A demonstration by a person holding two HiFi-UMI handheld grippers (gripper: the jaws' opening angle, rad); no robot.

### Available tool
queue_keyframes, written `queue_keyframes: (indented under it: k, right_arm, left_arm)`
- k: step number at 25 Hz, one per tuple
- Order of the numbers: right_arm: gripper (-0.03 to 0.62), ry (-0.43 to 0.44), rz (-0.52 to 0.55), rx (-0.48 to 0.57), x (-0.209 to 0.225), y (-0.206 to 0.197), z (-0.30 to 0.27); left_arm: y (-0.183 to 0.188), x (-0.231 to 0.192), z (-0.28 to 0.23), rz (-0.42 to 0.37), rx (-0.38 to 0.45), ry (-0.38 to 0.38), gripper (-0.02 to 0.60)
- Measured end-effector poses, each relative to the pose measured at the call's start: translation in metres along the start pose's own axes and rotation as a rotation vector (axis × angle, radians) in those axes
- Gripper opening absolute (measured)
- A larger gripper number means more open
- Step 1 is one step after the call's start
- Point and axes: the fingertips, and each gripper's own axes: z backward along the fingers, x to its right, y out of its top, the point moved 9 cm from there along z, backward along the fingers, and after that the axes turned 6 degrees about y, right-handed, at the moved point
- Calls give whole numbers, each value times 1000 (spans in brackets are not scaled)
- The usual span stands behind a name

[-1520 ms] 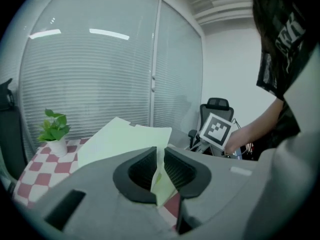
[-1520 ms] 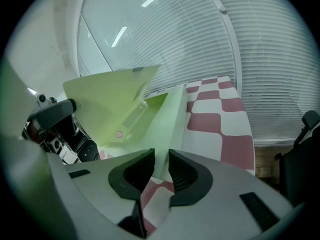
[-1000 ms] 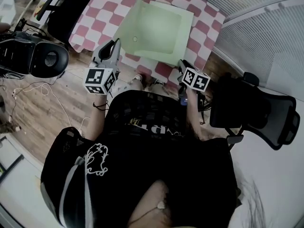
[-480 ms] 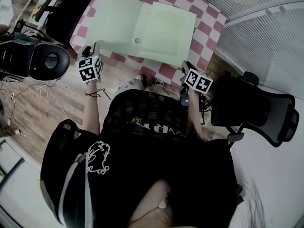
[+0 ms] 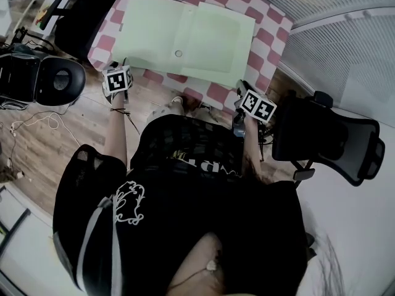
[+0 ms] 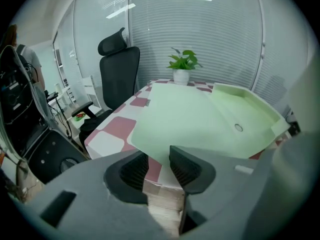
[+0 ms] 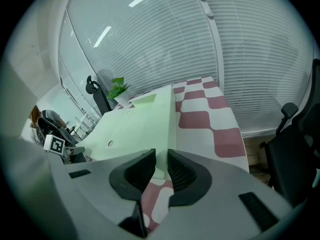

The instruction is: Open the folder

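The pale green folder lies opened flat on the red-and-white checked table, its snap button near the middle fold. In the left gripper view the folder spreads just beyond my left gripper. Its jaws have just been opening, and only tablecloth and the table's edge show between them. In the head view that left gripper is at the table's near left corner. My right gripper hovers at the folder's near right corner. Its jaws stand a narrow gap apart over the folder, pinching nothing.
A potted plant stands at the table's far edge. Black office chairs stand to the right and at the far left. Black equipment and cables sit on the wooden floor at the left. Window blinds close off the far side.
The folder's cover has swung from half raised over to the left and now lies flat. My left gripper moved left and down to the table's corner and let go. The right gripper stayed put.
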Motion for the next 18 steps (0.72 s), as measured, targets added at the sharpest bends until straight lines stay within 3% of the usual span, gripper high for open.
queue_keyframes:
  k: [5, 7, 13, 16, 18]
  right_arm:
    - [74, -16, -7, 1, -2, 1, 0]
    - [74, -23, -9, 3, -2, 1, 0]
    - [72, -66, -6, 15, -6, 0, 1]
    - [71, -116, 52, 27, -13, 1, 2]
    - [71, -118, 112, 65, -23, 7, 4]
  left_arm:
    - [-1, 3, -15, -85, -58, 14, 137]
    - [-2, 2, -17, -67, -62, 10, 138]
    - [-5, -10, -13, 122, -28, -70, 143]
    - [-6, -20, -6, 254, -2, -143, 149]
    - [-4, -24, 2, 292, 34, -189, 153]
